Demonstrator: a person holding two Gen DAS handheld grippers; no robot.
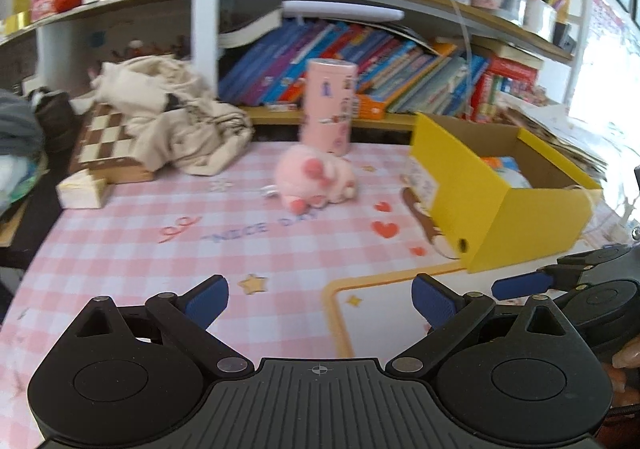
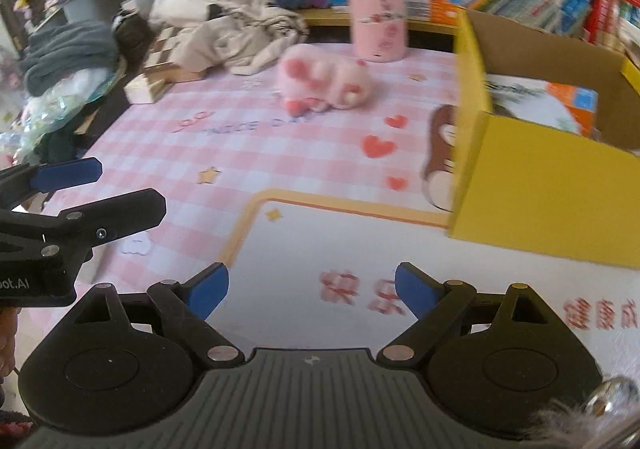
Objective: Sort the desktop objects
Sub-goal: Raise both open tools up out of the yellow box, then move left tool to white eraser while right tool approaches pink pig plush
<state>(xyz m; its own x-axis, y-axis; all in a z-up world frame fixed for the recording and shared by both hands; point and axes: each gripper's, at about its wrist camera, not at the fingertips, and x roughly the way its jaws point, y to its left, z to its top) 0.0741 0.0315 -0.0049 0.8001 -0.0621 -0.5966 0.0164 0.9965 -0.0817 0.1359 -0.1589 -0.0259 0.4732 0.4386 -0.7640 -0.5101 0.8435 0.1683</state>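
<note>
A pink plush toy (image 1: 316,179) (image 2: 326,83) lies on the pink checked desk mat (image 1: 160,257), in front of an upright pink cylinder tin (image 1: 329,105) (image 2: 378,7). A yellow cardboard box (image 1: 500,205) (image 2: 548,185) stands open at the right, with books and paper inside. My left gripper (image 1: 320,299) is open and empty over the mat, well short of the plush. My right gripper (image 2: 310,289) is open and empty over the white panel of the mat. Each gripper shows at the edge of the other's view: the right one's fingertips (image 1: 520,285) and the left one's fingertips (image 2: 68,171).
A crumpled beige cloth (image 1: 168,109) covers a chessboard box (image 1: 108,145) at the back left, beside a wooden block (image 1: 82,191). Shelves of books (image 1: 380,65) run along the back. Piled clothes (image 2: 68,53) sit off the desk's left edge.
</note>
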